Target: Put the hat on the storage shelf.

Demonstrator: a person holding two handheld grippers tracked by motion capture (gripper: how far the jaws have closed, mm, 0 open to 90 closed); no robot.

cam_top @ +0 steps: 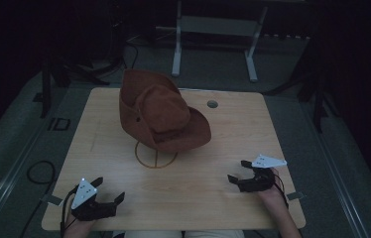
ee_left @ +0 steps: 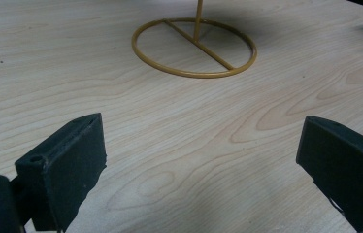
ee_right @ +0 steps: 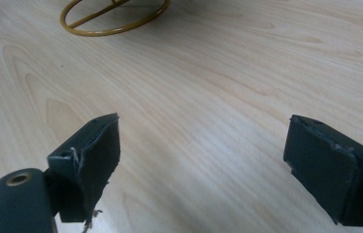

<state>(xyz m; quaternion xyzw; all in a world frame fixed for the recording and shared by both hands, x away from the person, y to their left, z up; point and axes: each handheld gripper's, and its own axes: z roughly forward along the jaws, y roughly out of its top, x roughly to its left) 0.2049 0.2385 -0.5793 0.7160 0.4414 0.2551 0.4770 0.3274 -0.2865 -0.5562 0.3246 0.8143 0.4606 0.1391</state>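
Note:
A brown brimmed hat (cam_top: 159, 113) hangs tilted on a gold wire stand, whose ring base (cam_top: 155, 156) rests mid-table. The same ring base (ee_left: 194, 46) lies ahead of my left gripper (ee_left: 201, 160), and its edge (ee_right: 114, 17) sits at the top left in the right gripper view. My left gripper (cam_top: 108, 190) rests near the table's front left, open, with bare wood between its jaws. At the front right my right gripper (cam_top: 238, 170) is open too, nothing held; from its own camera the right gripper (ee_right: 204, 160) has only tabletop between the jaws.
The light wooden table (cam_top: 233, 129) has a small round grommet hole (cam_top: 212, 104) near its far edge. A white metal frame (cam_top: 213, 44) stands on the floor behind the table. A cable loop (cam_top: 39, 171) lies on the floor at left. The surroundings are dark.

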